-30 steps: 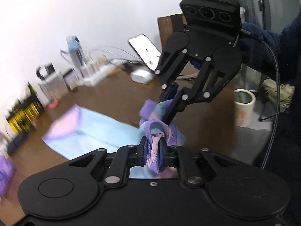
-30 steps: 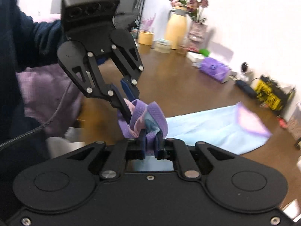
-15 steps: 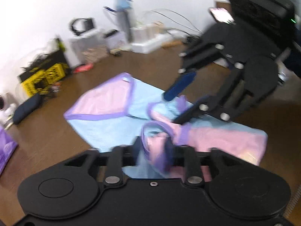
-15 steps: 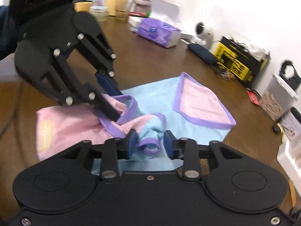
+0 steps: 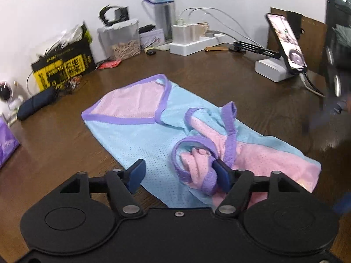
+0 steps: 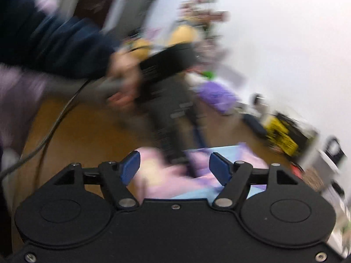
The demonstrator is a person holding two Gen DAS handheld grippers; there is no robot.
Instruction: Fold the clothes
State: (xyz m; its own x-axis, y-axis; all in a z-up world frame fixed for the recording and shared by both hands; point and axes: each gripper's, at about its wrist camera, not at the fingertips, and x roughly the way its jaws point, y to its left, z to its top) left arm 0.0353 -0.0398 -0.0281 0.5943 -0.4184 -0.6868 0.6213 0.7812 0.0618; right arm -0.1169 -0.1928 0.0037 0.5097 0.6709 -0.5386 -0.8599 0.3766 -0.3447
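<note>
On the left of the left wrist view, a yellow and black box (image 5: 63,65) and a clear container (image 5: 119,38) stand against the wall at the back of the brown counter (image 5: 219,74). In the middle lies the garment (image 5: 140,127), light blue and pink mesh with purple trim, spread flat with its straps bunched at the near end. The left hand-held gripper (image 5: 178,174) hangs over that end, jaws spread wide, gripping nothing, though the right pad (image 5: 221,175) touches a purple strap. To the right, a phone (image 5: 286,43) leans on its stand. The right wrist view is badly blurred: the right hand-held gripper (image 6: 175,168) is likewise wide open and empty above the garment (image 6: 166,179).
</note>
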